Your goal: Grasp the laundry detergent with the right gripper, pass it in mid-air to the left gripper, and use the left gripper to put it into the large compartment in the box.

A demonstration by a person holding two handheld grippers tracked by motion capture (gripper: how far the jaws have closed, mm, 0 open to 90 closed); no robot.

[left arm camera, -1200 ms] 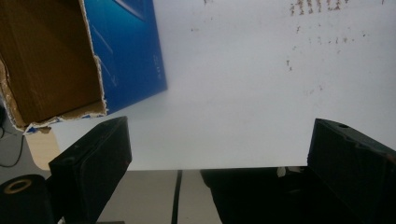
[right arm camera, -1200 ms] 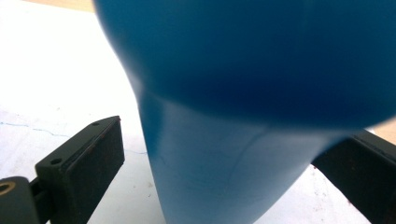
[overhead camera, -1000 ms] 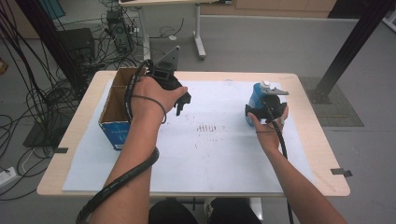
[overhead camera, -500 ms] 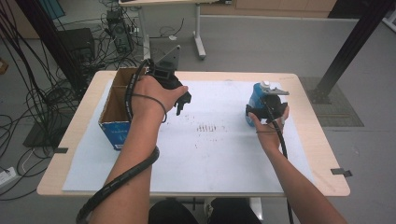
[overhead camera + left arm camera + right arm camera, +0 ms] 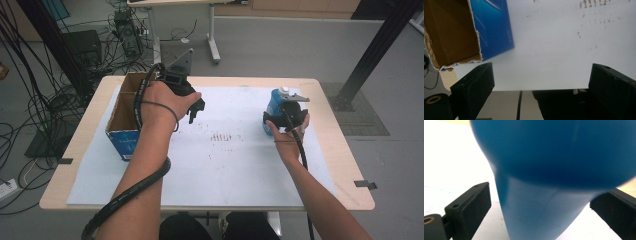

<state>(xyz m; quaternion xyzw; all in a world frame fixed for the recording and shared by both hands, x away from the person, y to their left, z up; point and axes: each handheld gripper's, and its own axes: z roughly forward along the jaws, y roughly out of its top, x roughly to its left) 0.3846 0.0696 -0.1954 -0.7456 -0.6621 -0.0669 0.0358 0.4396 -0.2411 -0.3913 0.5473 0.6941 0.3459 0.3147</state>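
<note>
Two grippers work over the white sheet point(image 5: 240, 165) on the table point(image 5: 345, 165). At 10 o'clock stands an open cardboard box point(image 5: 122, 117), blue-sided and seemingly empty. Just beside it, toward centre, the left gripper point(image 5: 196, 111) hovers, jaws wide apart and holding nothing. At 2 o'clock the right gripper point(image 5: 286, 118) has its jaws spread either side of a blue bottle point(image 5: 544, 195), which stands upright between them without visible contact. The step in hand is probably the grasp: the jaws should close evenly on the narrower lower body, kept level so the bottle does not tip.
</note>
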